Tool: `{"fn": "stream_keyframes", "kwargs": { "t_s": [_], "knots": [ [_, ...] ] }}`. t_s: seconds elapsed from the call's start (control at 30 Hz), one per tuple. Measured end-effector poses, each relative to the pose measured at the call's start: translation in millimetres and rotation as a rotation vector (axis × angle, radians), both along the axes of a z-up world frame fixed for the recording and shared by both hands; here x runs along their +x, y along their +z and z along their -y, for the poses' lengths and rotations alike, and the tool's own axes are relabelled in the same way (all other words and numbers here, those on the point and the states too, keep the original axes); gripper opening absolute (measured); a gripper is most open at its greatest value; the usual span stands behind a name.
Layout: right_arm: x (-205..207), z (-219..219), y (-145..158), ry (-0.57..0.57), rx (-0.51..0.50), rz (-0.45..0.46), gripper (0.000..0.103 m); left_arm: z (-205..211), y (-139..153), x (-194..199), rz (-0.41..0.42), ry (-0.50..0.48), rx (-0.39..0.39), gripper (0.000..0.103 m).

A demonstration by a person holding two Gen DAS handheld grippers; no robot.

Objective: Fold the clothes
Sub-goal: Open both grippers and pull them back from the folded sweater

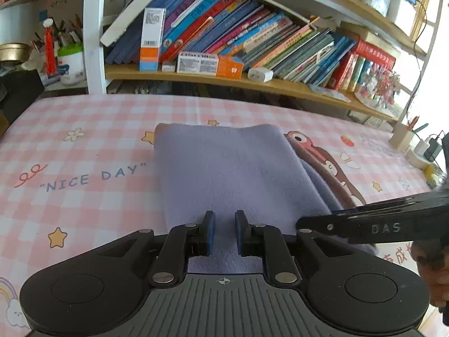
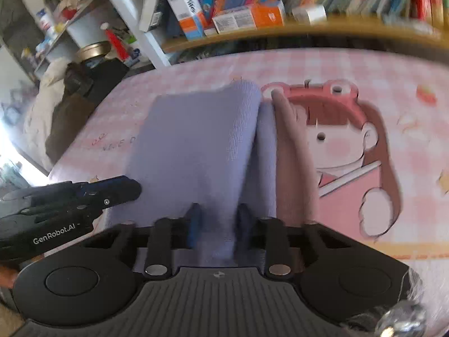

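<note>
- Centrally, a lavender cloth (image 1: 224, 168) lies folded into a narrow rectangle on a pink checked sheet (image 1: 84, 129) printed with stars, flowers and the words "NICE DAY".
- From the right wrist view the same lavender cloth (image 2: 193, 146) shows a rounded fold along its right edge, with a lower layer peeking out beside it; that view is blurred.
- A cartoon girl (image 2: 345, 151) in pink with brown hair is printed on the sheet just right of the cloth, and the cloth overlaps her edge.
- The left tongs (image 1: 224, 233) sit over the near end of the cloth, blue pads standing apart with cloth visible in the gap; they grip nothing that I can see.
- The right tongs (image 2: 217, 227) are also over the near end of the cloth, their pads spread, with a ridge of fabric rising between them; whether the pads touch it I cannot tell.
- In the left view the right tongs (image 1: 306, 223) reach in from the right, the tip resting at the cloth's right edge.
- In the right view the left tongs (image 2: 132, 189) come in from the left, the tip at the cloth's left edge.
- A wooden shelf (image 1: 196, 77) behind the sheet carries a leaning row of books (image 1: 252, 33) and some orange-and-white boxes (image 1: 209, 64).
</note>
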State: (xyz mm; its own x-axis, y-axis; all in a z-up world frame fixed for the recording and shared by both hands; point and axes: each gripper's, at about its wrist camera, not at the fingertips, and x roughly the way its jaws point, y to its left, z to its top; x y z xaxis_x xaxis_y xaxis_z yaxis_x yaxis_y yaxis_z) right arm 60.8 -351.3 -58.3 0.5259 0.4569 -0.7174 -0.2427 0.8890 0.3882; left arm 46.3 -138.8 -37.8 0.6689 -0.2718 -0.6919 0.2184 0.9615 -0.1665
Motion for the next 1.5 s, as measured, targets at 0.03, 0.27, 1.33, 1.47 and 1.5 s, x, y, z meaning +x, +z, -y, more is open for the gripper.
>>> {"fn": "stream_keyframes", "kwargs": {
  "t_s": [0.03, 0.27, 1.33, 1.47, 1.5],
  "knots": [
    [-5, -1, 7, 0.004, 0.003, 0.044, 0.010, -1, -1, 3, -0.010, 0.006, -0.008, 0.017],
    [-15, -3, 11, -0.015, -0.014, 0.112, 0.010, 0, -4, 7, -0.022, -0.004, -0.004, 0.019],
    [-115, 43, 16, 0.001, -0.282, 0.190, 0.091, 43, 12, -110, 0.001, 0.172, -0.012, 0.065],
    [-125, 52, 11, 0.005, -0.291, 0.163, 0.092, 54, 8, -120, -0.016, 0.186, 0.004, 0.071],
    [-127, 54, 9, 0.007, -0.293, 0.156, 0.092, 56, 7, -123, -0.021, 0.192, 0.009, 0.073]
  ]
}}
